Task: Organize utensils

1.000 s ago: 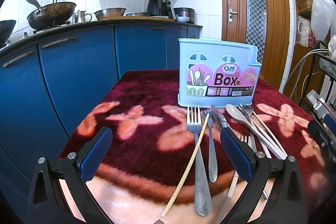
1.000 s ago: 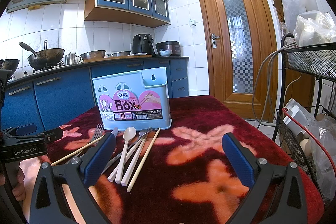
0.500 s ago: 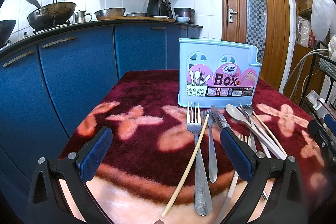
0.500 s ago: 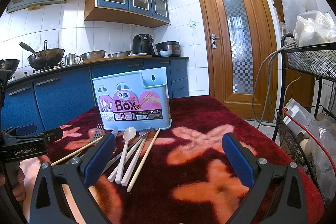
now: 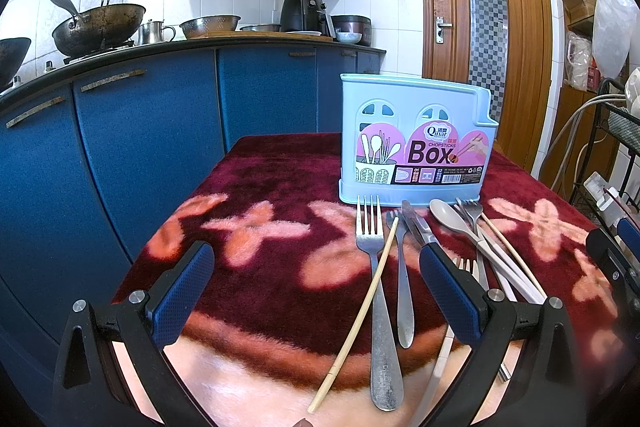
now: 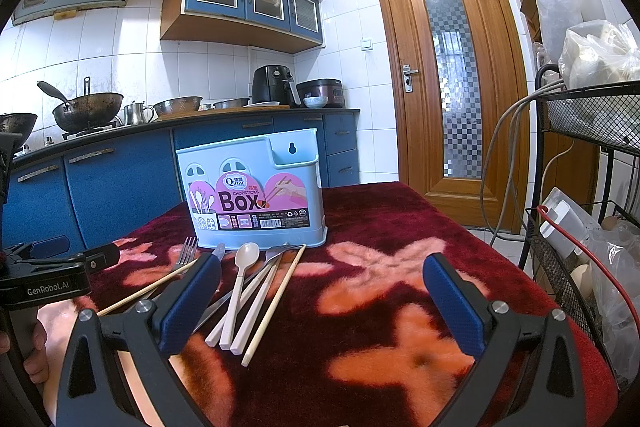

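Two grippers hover low over the near edge of the worktop (image 6: 400, 227), and both are spread wide with nothing between their blue pads: the left gripper (image 5: 316, 291) faces the left end of the utensil heap, the right gripper (image 6: 320, 301) looks over its right end. Just beyond the fingers, every utensil lies loose on the red flowered cloth: a large fork (image 5: 374, 267), a pale chopstick (image 5: 360, 311) crossing its handle, a knife (image 5: 416, 227), a grey spoon (image 5: 450, 219) with white-handled pieces beside it, and a second chopstick (image 6: 276, 301) at the right. Farther off, just behind the heap, stands the light-blue chopsticks box (image 6: 252, 195); no handle shows above its rim, though its inside is hidden. By my judgement the sorting has not started: nothing is grasped, nothing stowed, and the whole pile remains to be lifted piece by piece into the box.
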Demonstrator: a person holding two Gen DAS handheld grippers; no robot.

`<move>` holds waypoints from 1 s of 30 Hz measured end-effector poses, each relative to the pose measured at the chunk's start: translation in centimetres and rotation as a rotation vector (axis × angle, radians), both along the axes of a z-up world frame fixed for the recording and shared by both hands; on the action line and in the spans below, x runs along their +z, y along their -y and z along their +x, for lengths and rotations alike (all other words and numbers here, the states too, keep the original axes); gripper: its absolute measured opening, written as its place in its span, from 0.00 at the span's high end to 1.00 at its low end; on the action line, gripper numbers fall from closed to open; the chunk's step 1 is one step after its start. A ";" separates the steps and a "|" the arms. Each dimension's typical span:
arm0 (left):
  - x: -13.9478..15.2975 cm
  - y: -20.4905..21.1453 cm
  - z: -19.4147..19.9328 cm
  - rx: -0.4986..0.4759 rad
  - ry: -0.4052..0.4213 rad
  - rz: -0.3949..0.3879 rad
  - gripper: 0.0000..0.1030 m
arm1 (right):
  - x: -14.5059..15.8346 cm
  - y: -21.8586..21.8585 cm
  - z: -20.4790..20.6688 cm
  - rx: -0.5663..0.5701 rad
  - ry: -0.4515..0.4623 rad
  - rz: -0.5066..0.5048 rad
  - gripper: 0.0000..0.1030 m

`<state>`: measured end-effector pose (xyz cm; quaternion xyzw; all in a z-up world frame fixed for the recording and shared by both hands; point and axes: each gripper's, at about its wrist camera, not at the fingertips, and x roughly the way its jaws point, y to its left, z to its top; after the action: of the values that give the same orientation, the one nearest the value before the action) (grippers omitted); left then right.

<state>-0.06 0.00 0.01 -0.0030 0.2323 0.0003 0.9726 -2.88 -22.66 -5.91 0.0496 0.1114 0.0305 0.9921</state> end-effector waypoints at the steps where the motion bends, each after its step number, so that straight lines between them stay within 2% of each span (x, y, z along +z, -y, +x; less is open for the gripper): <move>1: 0.0 0.0 0.0 0.000 0.000 0.000 0.00 | 0.0 0.0 0.0 0.000 0.000 0.000 0.00; 19: 0.0 0.0 0.0 0.000 0.001 0.000 0.00 | -0.1 0.0 0.0 -0.001 -0.005 -0.004 0.00; 24: 0.0 0.0 0.0 -0.007 -0.001 0.001 0.00 | 0.3 0.1 0.5 0.006 -0.047 -0.016 0.00; 30: 1.1 -0.2 0.4 -0.034 -0.021 0.011 0.00 | 0.7 -0.3 2.0 0.028 -0.153 -0.015 0.00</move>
<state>0.32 0.17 1.08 0.0064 0.2426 -0.0148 0.9700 -0.92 -22.38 -5.20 0.0426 0.1880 0.0398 0.9804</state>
